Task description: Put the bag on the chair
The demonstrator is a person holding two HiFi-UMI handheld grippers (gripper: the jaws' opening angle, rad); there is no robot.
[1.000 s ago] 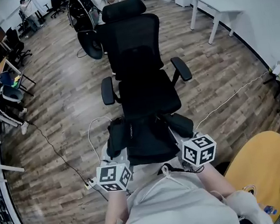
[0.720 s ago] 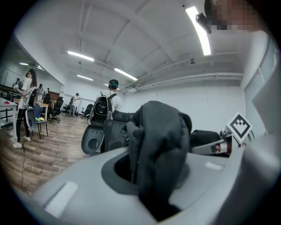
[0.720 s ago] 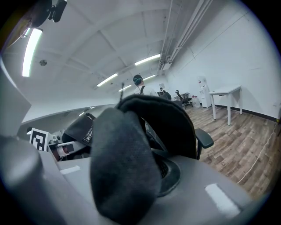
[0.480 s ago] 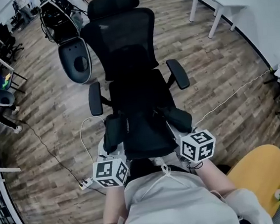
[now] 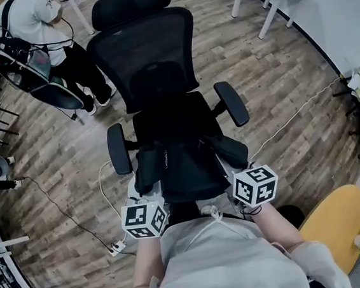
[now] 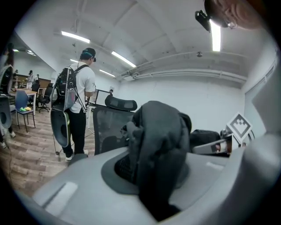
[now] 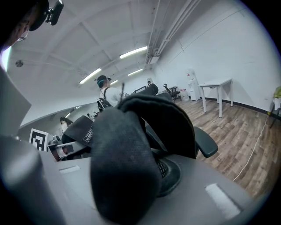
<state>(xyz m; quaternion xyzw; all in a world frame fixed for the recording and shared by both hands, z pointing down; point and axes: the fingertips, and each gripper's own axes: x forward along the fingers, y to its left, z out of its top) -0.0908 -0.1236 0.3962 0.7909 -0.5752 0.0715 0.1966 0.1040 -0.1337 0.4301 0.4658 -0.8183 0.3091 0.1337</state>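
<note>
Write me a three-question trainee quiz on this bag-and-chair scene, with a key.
1. True or false: the left gripper and the right gripper are both shut on the black bag.
2. Who stands past the office chair, at the head view's upper left? A) a person in a white top B) a dog C) nobody
3. Fill in: the rounded surface at the head view's lower right is ___.
Key: 1 true; 2 A; 3 yellow.
</note>
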